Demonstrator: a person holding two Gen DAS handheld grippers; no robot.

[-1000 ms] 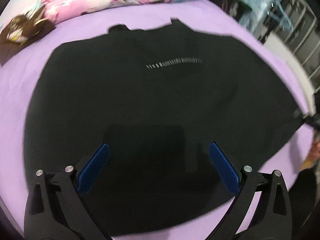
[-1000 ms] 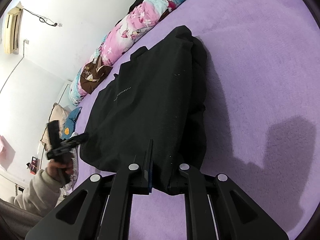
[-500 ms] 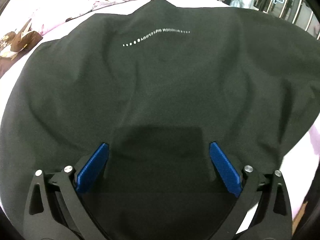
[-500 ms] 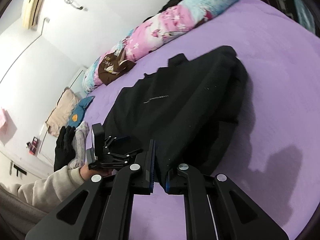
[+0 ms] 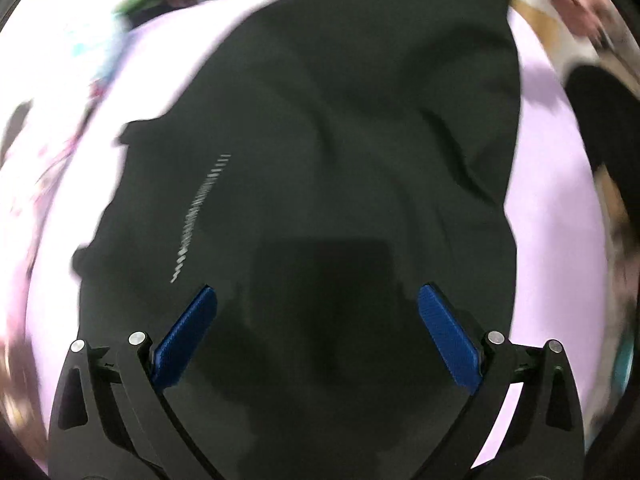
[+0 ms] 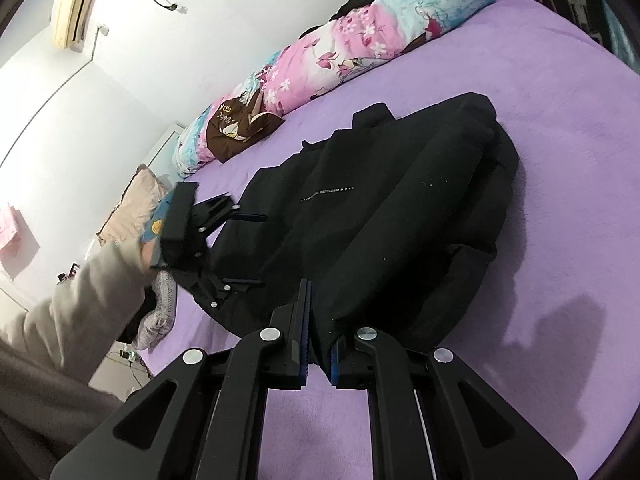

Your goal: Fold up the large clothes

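A large black garment with a short line of small white dots lies partly folded on the purple bed. My right gripper is shut on its near edge and holds that edge slightly raised. My left gripper is open, its blue pads wide apart just above the black garment, holding nothing. It also shows in the right wrist view at the garment's left side.
A pink and blue floral quilt lies rolled along the bed's far edge by the white wall, with a brown cloth on it. Pillows and small clothes lie at the left. My grey sleeve fills the lower left.
My left gripper has swung round over the garment, so the white dotted line now runs up and down its view. It stays open. My right gripper keeps its hold on the edge.
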